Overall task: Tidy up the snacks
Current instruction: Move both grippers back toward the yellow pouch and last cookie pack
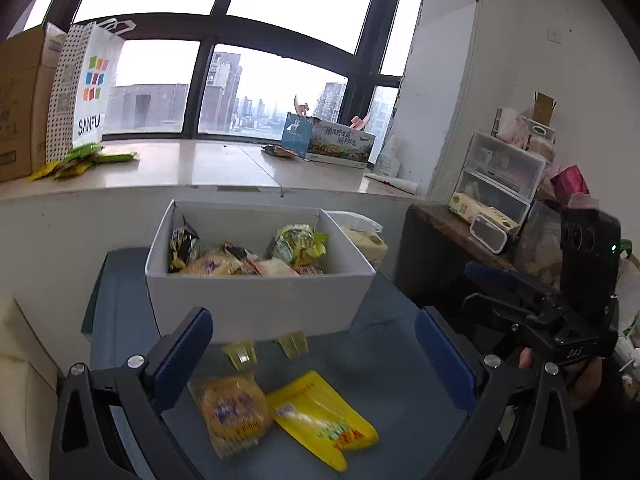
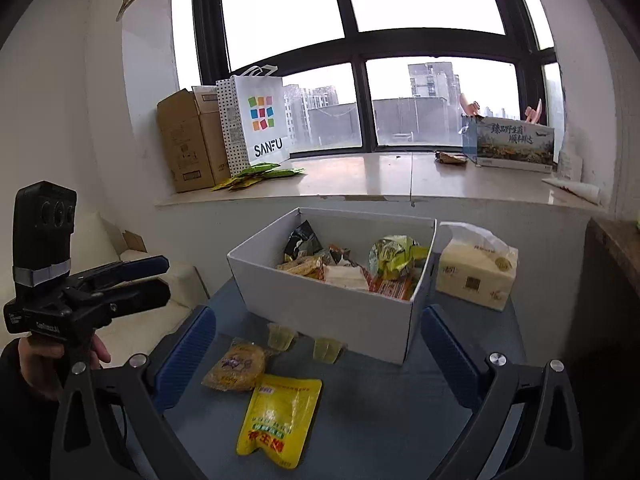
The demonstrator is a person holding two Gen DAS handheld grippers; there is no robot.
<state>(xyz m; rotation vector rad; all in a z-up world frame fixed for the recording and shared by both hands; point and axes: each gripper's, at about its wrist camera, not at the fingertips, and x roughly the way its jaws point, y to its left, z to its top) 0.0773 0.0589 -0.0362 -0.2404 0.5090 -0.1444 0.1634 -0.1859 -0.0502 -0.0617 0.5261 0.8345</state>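
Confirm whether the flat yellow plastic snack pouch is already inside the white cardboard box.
No, the flat yellow plastic snack pouch lies on the blue-grey tabletop in front of the white cardboard box, outside it.

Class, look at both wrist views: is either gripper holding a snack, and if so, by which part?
Nothing is held. The left gripper and right gripper are both open and empty above the round cake packet and yellow pouch.

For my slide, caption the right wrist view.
Open right tongs face a yellow snack pouch before a white snack box.
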